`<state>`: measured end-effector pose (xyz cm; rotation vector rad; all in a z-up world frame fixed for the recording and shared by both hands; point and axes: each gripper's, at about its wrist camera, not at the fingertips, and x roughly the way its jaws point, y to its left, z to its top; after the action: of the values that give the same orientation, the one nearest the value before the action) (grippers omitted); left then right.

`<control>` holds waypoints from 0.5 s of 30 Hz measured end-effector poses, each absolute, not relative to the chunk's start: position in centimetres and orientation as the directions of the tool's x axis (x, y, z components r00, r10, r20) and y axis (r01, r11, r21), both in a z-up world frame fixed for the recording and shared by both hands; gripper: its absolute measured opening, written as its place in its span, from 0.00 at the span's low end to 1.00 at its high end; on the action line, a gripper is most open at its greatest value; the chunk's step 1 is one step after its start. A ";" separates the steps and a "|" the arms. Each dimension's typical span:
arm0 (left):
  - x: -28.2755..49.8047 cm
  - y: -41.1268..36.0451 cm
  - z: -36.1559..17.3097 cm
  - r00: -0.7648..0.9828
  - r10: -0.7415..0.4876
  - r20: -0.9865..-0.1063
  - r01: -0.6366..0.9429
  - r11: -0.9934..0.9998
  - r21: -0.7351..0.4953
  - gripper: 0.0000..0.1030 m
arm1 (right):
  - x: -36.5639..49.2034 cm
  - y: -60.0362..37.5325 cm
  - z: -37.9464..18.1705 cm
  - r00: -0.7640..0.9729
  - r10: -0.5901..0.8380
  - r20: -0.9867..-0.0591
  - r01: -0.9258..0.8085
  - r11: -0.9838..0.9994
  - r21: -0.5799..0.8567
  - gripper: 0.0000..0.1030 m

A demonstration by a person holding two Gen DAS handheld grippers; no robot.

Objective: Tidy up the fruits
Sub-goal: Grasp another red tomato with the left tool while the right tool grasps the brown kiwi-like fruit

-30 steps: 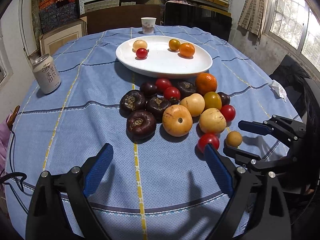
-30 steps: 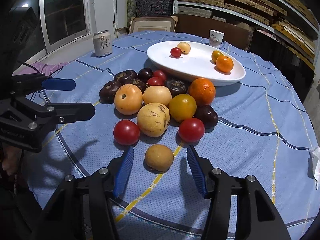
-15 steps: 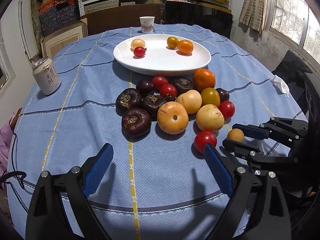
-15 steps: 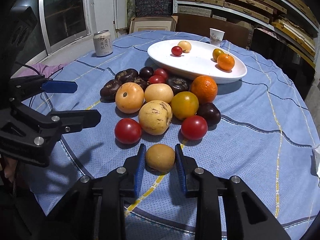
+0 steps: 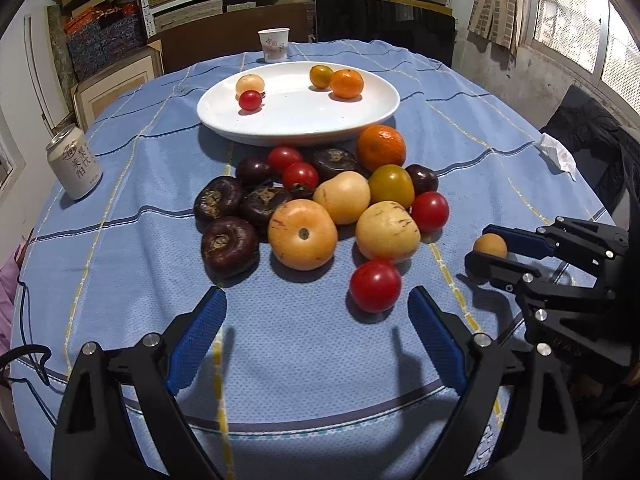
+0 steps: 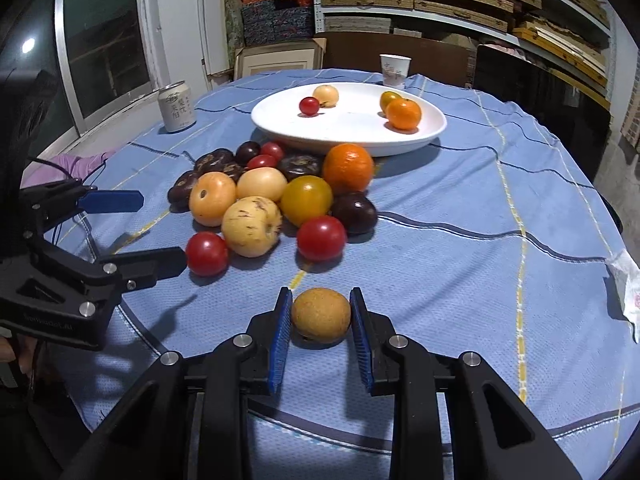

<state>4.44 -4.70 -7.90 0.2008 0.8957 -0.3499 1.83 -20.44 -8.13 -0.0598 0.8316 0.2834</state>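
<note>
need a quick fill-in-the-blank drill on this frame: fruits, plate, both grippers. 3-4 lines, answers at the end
1. The right gripper is shut on a small ____ fruit.
2. The white plate holds ____ fruits.
3. The left gripper has its fingers ____, nothing between them.
4. The drink can stands ____ on the blue tablecloth.

Answers: tan; four; open; upright

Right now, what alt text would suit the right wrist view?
Right gripper shut on a small tan fruit over a blue cloth. Beyond lie a fruit pile and a white plate holding four fruits.
</note>
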 end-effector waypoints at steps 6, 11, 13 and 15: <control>4.7 -6.1 -8.5 0.569 -0.210 -0.795 0.392 0.919 0.038 0.87 | 1.8 -21.4 -8.3 0.641 0.240 -0.729 -0.266 0.961 0.083 0.28; 4.5 -6.8 -8.7 0.572 -0.217 -0.791 0.403 0.914 0.041 0.87 | 1.9 -21.8 -8.3 0.637 0.262 -0.725 -0.271 0.956 0.108 0.28; 4.5 -7.0 -8.7 0.572 -0.219 -0.790 0.407 0.912 0.043 0.87 | 1.9 -21.9 -8.3 0.634 0.271 -0.725 -0.274 0.955 0.117 0.28; 4.6 -7.2 -8.8 0.580 -0.218 -0.785 0.405 0.913 0.046 0.83 | 1.9 -21.9 -8.3 0.632 0.277 -0.724 -0.277 0.953 0.123 0.28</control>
<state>4.57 -7.18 -8.76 0.2306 0.8803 -0.3680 1.93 -21.93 -8.25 0.0005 0.8286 0.3172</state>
